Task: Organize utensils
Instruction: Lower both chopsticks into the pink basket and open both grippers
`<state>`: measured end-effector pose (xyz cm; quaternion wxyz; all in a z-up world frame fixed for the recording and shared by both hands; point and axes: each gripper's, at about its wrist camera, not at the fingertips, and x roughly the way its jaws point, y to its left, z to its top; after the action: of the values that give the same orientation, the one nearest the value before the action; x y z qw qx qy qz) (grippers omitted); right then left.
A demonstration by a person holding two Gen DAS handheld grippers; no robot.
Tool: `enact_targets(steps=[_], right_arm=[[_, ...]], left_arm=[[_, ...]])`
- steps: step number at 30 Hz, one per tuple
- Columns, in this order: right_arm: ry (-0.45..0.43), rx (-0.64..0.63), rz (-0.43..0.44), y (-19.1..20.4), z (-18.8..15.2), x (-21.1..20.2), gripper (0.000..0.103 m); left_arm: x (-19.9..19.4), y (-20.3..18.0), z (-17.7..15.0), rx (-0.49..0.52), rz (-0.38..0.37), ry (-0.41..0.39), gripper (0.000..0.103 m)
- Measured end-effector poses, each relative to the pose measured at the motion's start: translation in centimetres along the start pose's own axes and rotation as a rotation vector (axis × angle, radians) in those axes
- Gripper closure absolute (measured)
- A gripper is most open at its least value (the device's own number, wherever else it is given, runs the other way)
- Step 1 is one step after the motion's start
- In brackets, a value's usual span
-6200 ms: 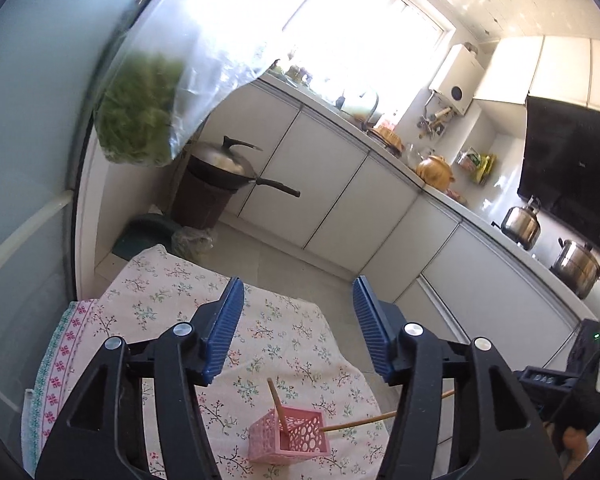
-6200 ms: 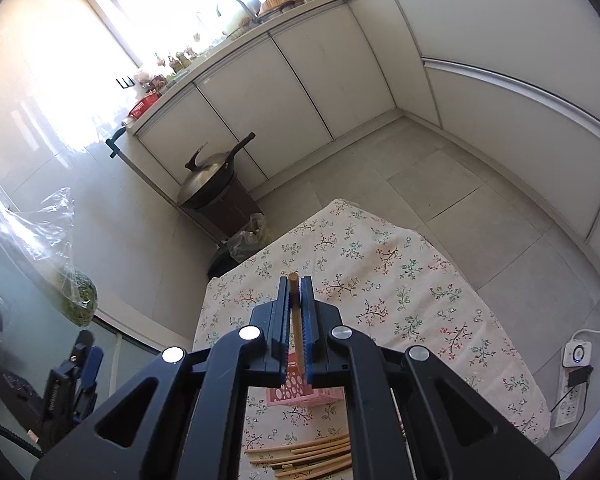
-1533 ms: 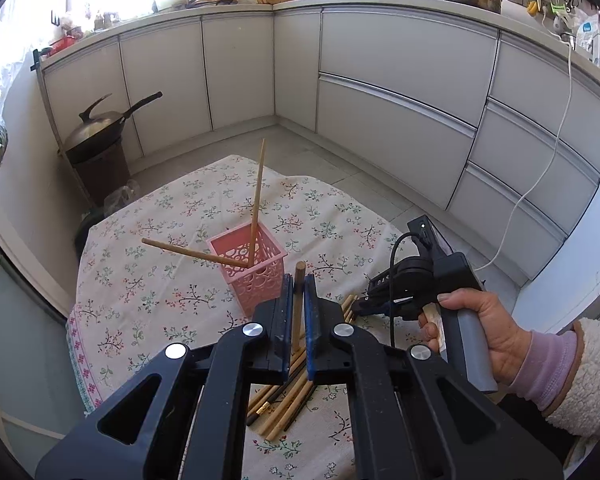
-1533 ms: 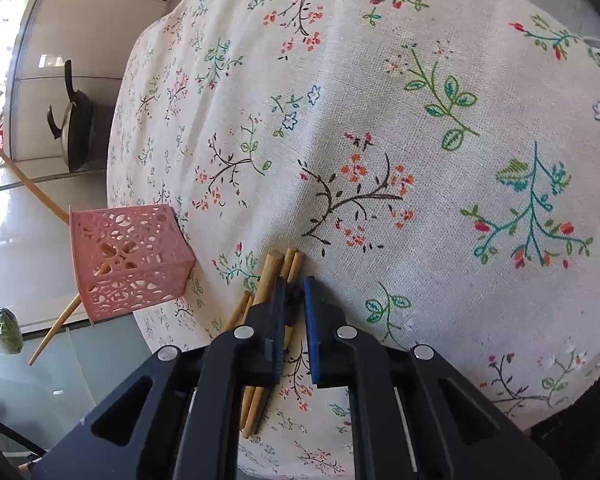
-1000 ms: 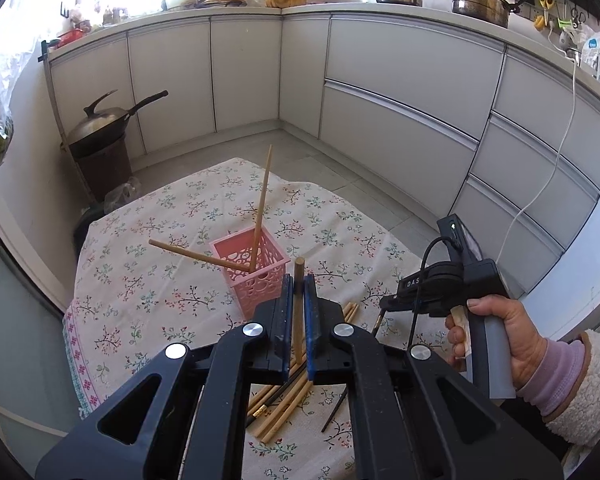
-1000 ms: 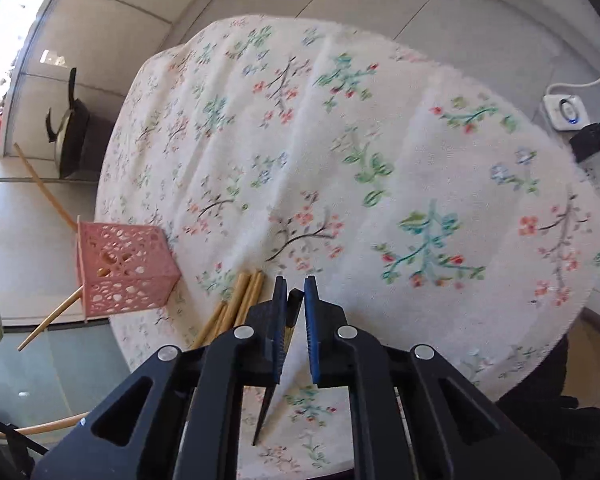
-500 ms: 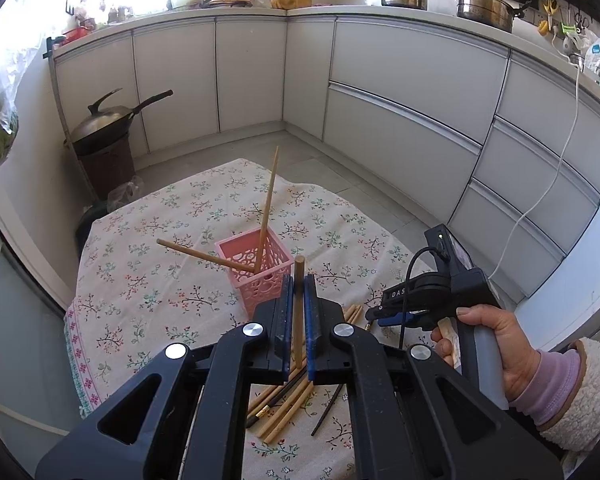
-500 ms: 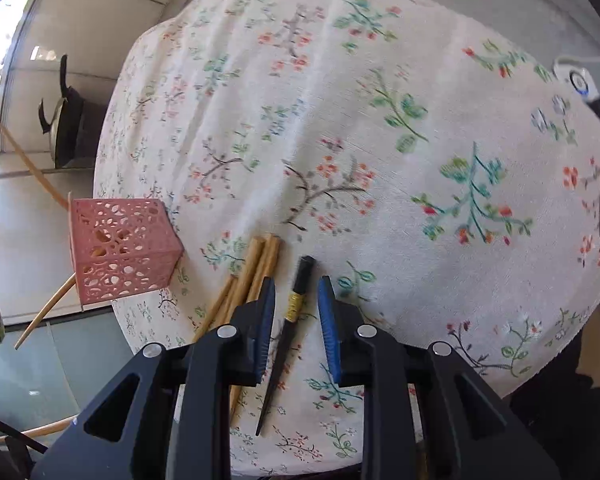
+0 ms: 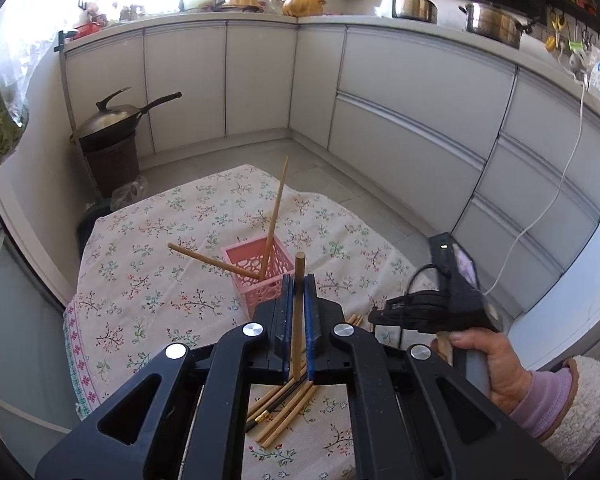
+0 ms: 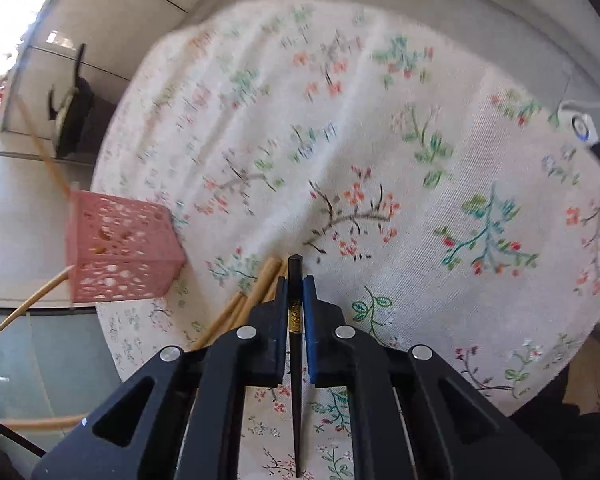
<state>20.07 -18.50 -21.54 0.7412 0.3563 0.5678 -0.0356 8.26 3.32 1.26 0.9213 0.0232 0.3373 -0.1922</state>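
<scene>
My left gripper (image 9: 296, 280) is shut on a wooden chopstick (image 9: 298, 304) and holds it upright just in front of the pink perforated basket (image 9: 260, 276). The basket holds two wooden chopsticks (image 9: 274, 216) that lean out. My right gripper (image 10: 295, 282) is shut on a black chopstick (image 10: 294, 320) with a gold band, low over the cloth. Several loose wooden chopsticks (image 10: 252, 296) lie beside it; they also show in the left wrist view (image 9: 284, 408). The basket (image 10: 120, 246) stands to the left in the right wrist view.
A floral tablecloth (image 9: 148, 280) covers the small table; its edges drop off on all sides. White kitchen cabinets (image 9: 400, 120) ring the room. A wok on a brown bin (image 9: 112, 136) stands by the far left wall. A power strip (image 10: 584, 128) lies on the floor.
My right gripper has closed on the black chopstick that lay between its open jaws half a second ago. The left gripper has held its wooden chopstick near the basket, drifting slightly.
</scene>
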Motion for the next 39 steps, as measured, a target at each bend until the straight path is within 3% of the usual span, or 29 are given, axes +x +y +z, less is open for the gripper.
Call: enact_targets(steps=[5, 9, 16, 21, 27, 33, 35, 36, 37, 39], right_arm=[[-0.214, -0.177, 0.058, 2.6, -1.1, -8.7, 0.096], [-0.359, -0.247, 0.135, 3.9, -1.4, -15.3, 0.096], [-0.488, -0.275, 0.237, 6.0, 0.1, -22.1, 0.096], [-0.481, -0.259, 0.288, 7.0, 2.2, -23.8, 0.096], [-0.474, -0.279, 0.284, 8.5, 3.0, -24.1, 0.096], [-0.459, -0.313, 0.269, 10.5, 3.2, -23.1, 0.096], [-0.455, -0.321, 0.264, 10.9, 3.2, -22.8, 0.096], [-0.452, -0.324, 0.263, 11.2, 3.2, -22.7, 0.096], [-0.450, -0.327, 0.262, 11.4, 3.2, -22.6, 0.096], [-0.448, -0.329, 0.258, 11.7, 3.3, -22.4, 0.096]], left_arm=[[-1.5, 0.0, 1.0, -0.043, -0.021, -0.069, 0.098], [-3.1, 0.5, 2.6, -0.117, -0.032, -0.149, 0.098], [-5.0, 2.0, 6.0, -0.234, 0.003, -0.279, 0.098], [-4.9, 3.4, 8.4, -0.293, 0.058, -0.333, 0.098], [-3.2, 5.0, 9.5, -0.343, 0.130, -0.361, 0.098], [1.0, 6.3, 8.6, -0.384, 0.168, -0.277, 0.097], [1.5, 6.7, 7.9, -0.394, 0.194, -0.265, 0.091], [1.2, 7.0, 7.7, -0.411, 0.182, -0.271, 0.083], [0.8, 7.2, 7.7, -0.425, 0.176, -0.284, 0.074], [-1.1, 7.7, 7.6, -0.445, 0.185, -0.344, 0.068]])
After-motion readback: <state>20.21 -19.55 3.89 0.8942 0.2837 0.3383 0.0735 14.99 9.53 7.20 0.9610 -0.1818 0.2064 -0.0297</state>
